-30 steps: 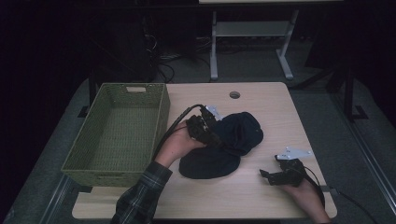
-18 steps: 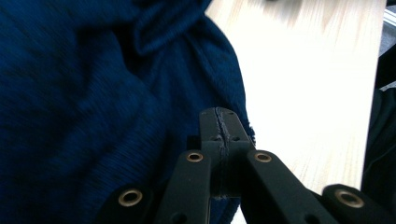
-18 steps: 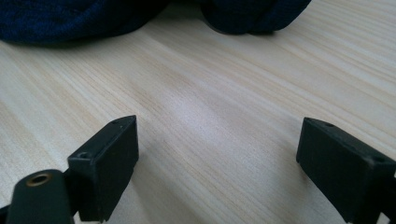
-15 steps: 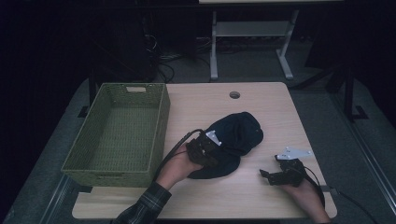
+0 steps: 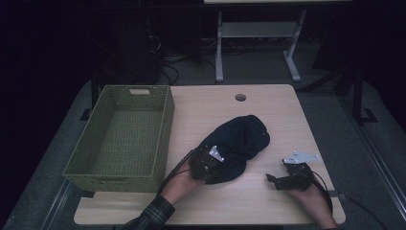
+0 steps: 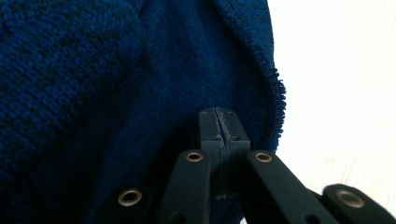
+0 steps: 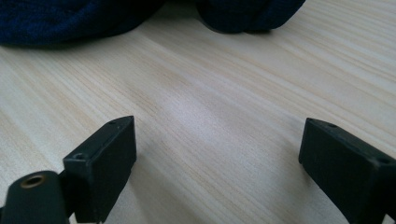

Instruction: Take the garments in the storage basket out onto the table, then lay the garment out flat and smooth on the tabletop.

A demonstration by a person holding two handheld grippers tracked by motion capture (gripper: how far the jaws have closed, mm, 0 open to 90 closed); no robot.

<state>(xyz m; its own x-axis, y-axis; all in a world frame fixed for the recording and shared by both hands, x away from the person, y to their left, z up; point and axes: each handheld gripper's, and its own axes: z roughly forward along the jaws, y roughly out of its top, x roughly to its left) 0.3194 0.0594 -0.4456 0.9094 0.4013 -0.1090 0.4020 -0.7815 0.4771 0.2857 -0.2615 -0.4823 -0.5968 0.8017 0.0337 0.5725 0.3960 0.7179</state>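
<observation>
From the high view I see the dark blue knit garment (image 5: 239,143) heaped at mid-frame on the wooden table (image 5: 268,206), right of the green woven basket (image 5: 119,139). My left gripper (image 5: 207,165) sits at the garment's lower left edge; my right gripper (image 5: 287,178) rests on bare table at lower right.

In the left gripper view, my jaws are pressed together, just having been closing, against the blue fabric (image 6: 140,93); whether cloth is pinched I cannot tell.

In the right gripper view, my jaws stand wide apart over bare wood, gripping nothing, the garment (image 7: 93,18) along the top edge.
</observation>
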